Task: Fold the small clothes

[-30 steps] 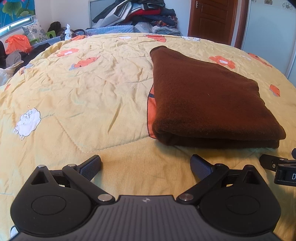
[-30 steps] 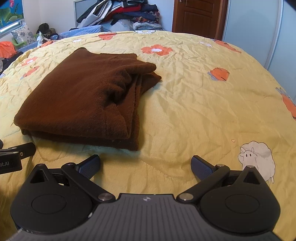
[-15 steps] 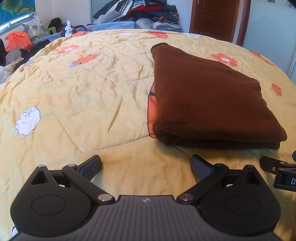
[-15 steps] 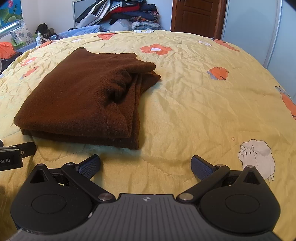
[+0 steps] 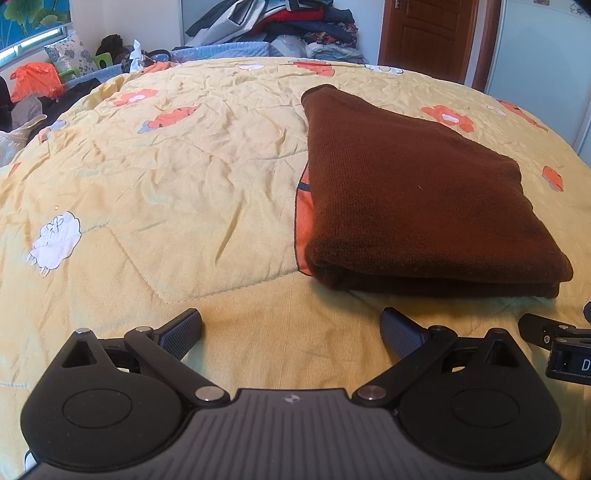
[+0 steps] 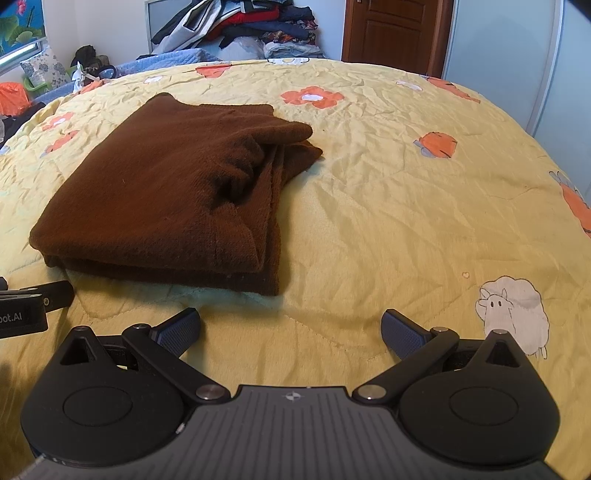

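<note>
A brown knitted garment (image 5: 413, 192) lies folded into a thick rectangle on the yellow quilt (image 5: 184, 177). In the right wrist view the garment (image 6: 166, 199) shows its layered edges and a tucked sleeve on its right side. My left gripper (image 5: 291, 332) is open and empty, just in front of the garment's near left corner. My right gripper (image 6: 291, 330) is open and empty, in front of the garment's near right corner. Each gripper shows at the edge of the other's view, the right one (image 5: 554, 339) and the left one (image 6: 33, 306).
The quilt has orange flowers and white sheep prints (image 6: 513, 314). A heap of clothes (image 5: 280, 26) sits beyond the bed's far edge, with a wooden door (image 5: 432, 33) behind. Bags and clutter (image 5: 33, 85) lie off the left side.
Both views have risen and tipped down slightly, so the garment sits a little lower in frame. The garment has not moved and both grippers stay open.
</note>
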{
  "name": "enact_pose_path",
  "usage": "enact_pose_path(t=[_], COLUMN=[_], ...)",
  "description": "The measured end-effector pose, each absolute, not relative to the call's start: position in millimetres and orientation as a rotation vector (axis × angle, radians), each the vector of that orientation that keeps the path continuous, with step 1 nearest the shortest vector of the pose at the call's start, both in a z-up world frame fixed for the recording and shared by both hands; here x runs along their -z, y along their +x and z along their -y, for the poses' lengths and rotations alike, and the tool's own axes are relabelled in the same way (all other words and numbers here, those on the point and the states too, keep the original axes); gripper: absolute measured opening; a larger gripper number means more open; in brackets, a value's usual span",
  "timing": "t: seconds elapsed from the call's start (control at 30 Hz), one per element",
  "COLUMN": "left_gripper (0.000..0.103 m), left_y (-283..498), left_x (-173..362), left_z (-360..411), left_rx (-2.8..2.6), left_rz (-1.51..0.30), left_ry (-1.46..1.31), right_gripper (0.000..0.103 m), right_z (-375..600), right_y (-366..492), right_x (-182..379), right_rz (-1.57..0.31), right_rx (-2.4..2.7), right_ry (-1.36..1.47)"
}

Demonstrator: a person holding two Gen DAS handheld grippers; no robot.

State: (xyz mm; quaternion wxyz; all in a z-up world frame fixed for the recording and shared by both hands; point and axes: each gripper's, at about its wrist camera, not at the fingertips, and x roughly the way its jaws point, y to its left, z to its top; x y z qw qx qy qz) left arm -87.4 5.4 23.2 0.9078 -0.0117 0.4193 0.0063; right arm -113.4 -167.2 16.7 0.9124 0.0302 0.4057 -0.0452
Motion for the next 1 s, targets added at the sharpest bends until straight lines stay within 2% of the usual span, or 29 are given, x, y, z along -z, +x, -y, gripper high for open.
enact_pose_path(t=[1.0], left_gripper=[0.103], left_y=[-87.4], left_x=[-22.9], left_z=[-5.5], left_rx=[-0.014], left_rz=[-0.867], left_ry=[-0.025], right_gripper=[0.103], right_z=[165.7], right_y=[-115.3], right_x=[-17.7], right_rz=[-0.844], right_rx=[0.085], right_ry=[0.059])
